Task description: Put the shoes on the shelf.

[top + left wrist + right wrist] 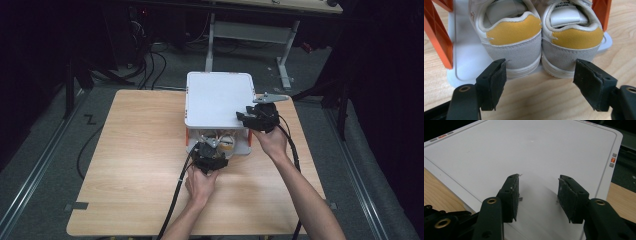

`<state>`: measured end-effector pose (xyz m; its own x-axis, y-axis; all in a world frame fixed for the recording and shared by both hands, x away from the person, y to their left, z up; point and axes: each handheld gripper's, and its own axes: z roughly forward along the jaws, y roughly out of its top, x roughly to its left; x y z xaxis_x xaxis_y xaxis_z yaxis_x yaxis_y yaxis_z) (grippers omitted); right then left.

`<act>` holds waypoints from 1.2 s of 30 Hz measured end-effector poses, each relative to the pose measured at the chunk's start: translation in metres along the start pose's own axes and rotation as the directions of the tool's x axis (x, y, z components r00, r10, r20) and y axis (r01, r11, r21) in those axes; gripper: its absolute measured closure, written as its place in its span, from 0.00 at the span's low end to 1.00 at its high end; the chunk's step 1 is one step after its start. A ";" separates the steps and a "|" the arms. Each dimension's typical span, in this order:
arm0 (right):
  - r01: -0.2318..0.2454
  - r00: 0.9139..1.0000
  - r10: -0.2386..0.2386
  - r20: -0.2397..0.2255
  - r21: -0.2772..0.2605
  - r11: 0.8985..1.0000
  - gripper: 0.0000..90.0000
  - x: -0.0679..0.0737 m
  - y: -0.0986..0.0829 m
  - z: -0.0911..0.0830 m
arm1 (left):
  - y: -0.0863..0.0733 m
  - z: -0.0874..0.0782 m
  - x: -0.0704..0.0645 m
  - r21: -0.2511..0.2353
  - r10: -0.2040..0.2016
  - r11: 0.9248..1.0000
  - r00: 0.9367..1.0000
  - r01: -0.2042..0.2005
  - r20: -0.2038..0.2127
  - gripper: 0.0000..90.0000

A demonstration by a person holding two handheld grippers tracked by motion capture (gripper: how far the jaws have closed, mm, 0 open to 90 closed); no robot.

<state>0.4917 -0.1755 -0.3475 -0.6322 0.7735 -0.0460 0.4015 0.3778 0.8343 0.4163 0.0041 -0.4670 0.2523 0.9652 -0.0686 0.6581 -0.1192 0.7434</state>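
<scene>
A white two-level rack with orange side posts (439, 42) stands on the wooden table. Its flat white top shelf (217, 97) (529, 152) is bare. On the lower shelf (466, 57) sits a pair of white shoes, the left shoe (514, 47) and the right shoe (571, 47), heels with yellow patches facing me; they also show in the high view (220, 142). My left gripper (207, 150) (539, 80) is open just in front of the heels, touching neither. My right gripper (250, 116) (537, 192) is open, its jaws resting over the top shelf's near right corner.
The wooden table (135, 165) has free room to the left of the rack and in front of it. Cables (175, 200) trail from both grippers toward the near edge. A desk frame (285, 50) and floor cables (150, 65) stand beyond the table.
</scene>
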 end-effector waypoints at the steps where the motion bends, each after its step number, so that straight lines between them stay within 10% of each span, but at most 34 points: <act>1: 0.000 1.000 0.000 0.000 0.000 1.000 0.58 0.000 0.000 0.000 | 0.001 0.001 0.000 0.000 0.005 1.000 1.000 -0.005 -0.003 0.30; 27: -0.003 1.000 0.003 0.003 0.001 1.000 0.58 0.000 0.000 0.000 | 0.014 0.034 -0.003 -0.100 -0.037 0.995 0.996 0.029 -0.083 0.35; 36: -0.003 1.000 0.003 0.005 0.005 1.000 0.57 0.001 0.001 0.000 | 0.013 0.032 0.004 -0.047 -0.006 0.999 0.998 0.003 -0.062 0.32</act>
<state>0.4914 -0.1747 -0.3471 -0.6280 0.7768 -0.0460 0.4067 0.3780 0.8317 0.4486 -0.0011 -0.4791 0.2038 0.9785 -0.0318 0.6248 -0.1050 0.7737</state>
